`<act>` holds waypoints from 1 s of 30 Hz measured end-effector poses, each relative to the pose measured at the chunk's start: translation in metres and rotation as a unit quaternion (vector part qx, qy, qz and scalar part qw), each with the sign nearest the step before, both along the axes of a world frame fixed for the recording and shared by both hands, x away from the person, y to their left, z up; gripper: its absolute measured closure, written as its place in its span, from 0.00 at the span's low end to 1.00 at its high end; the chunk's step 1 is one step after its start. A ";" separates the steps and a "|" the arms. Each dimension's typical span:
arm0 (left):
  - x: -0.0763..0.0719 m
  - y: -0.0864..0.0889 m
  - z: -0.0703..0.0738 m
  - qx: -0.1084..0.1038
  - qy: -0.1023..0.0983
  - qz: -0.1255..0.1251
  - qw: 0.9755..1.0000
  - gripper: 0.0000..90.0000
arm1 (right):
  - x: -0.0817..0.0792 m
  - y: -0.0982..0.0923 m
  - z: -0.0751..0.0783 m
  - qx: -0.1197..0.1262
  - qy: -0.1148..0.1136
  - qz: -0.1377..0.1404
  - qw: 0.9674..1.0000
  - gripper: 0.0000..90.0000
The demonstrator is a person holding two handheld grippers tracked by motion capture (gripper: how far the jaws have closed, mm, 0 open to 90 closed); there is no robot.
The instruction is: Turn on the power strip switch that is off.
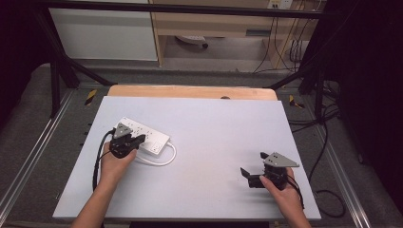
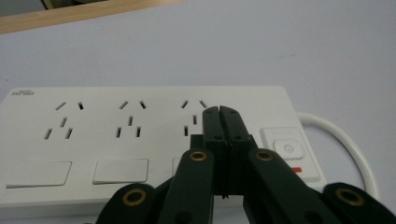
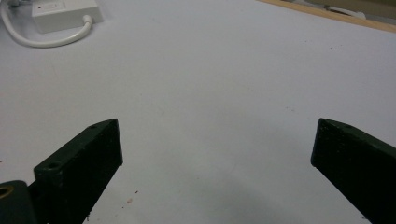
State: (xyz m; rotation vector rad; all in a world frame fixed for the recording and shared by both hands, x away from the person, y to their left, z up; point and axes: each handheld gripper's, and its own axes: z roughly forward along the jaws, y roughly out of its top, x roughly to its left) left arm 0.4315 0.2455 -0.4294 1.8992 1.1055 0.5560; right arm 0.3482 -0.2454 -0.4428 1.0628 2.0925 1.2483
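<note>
Currently: white rectangular plastic power strip (image 1: 142,134), long axis slanting across pale grey table (image 1: 214,142).
Left gripper (image 2: 219,112), clenched empty, above its switch end; right gripper (image 1: 253,167), jaws spread, well apart.

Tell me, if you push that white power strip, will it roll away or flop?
The power strip probably slides rather than rolls: it looks like a flat, boxy slab lying on the smooth table. It likely stays stiff, since the body looks like hard plastic. Its white cord curls loosely beside it, so that part would probably bend and drag along.
</note>
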 end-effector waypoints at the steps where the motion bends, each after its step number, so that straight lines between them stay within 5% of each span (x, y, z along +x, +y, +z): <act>1: 0.000 0.000 0.000 0.001 0.001 0.000 1.000 1.00 | 0.000 0.000 0.000 0.000 0.001 0.000 1.000 0.03; 30: 0.002 0.001 -0.007 0.017 0.018 -0.001 1.000 1.00 | 0.000 0.000 0.000 -0.001 0.000 -0.001 1.000 0.03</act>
